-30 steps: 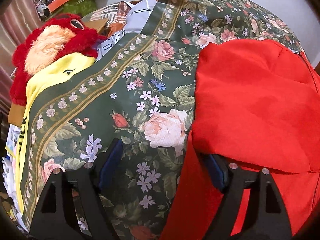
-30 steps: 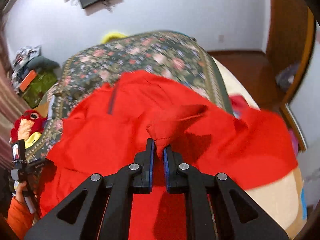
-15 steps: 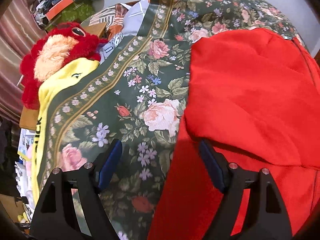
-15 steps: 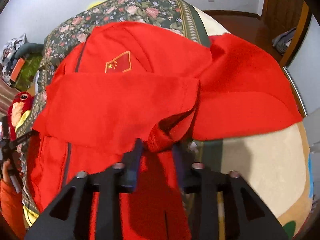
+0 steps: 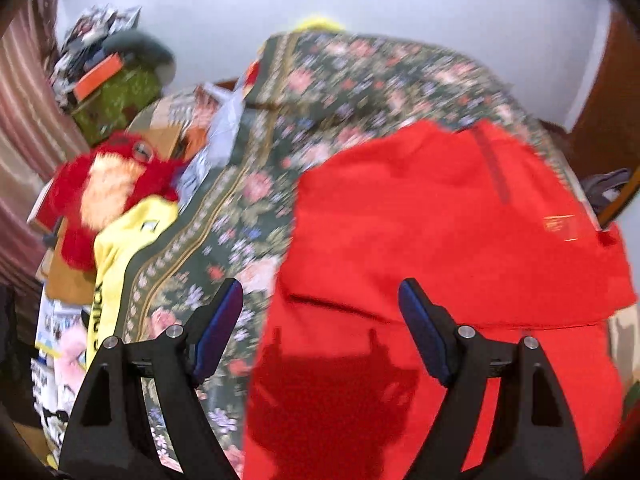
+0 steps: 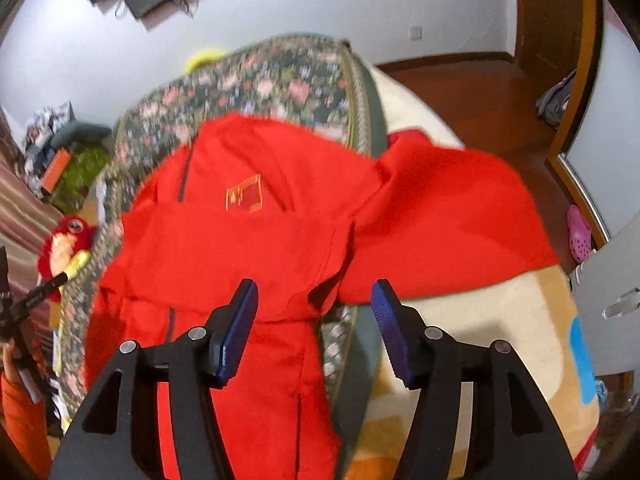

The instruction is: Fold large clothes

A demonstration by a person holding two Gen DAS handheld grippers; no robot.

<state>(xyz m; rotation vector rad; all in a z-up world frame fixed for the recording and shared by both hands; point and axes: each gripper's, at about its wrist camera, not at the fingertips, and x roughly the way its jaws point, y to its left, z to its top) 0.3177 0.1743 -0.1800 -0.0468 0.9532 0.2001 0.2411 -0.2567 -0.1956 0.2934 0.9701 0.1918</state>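
A large red jacket [image 6: 256,248] with a small flag patch [image 6: 244,199] lies on a dark floral bedspread [image 6: 280,80]. One sleeve lies folded across its front; the other sleeve [image 6: 452,220] stretches right over a cream blanket. My right gripper [image 6: 314,312] is open and empty above the folded sleeve's cuff. In the left wrist view the jacket [image 5: 440,240] fills the right half over the bedspread [image 5: 240,208]. My left gripper [image 5: 320,320] is open and empty above the jacket's left edge.
A red plush toy [image 5: 108,184] and a yellow garment [image 5: 120,240] lie at the bed's left side, with clutter [image 5: 104,68] beyond. A cream blanket [image 6: 480,328] covers the bed's right side. A wooden floor [image 6: 480,92] and a pink shoe [image 6: 578,232] lie to the right.
My right gripper opened and let go of the red sleeve, which now lies across the jacket. Both grippers pulled back and up from the jacket; the left stayed open.
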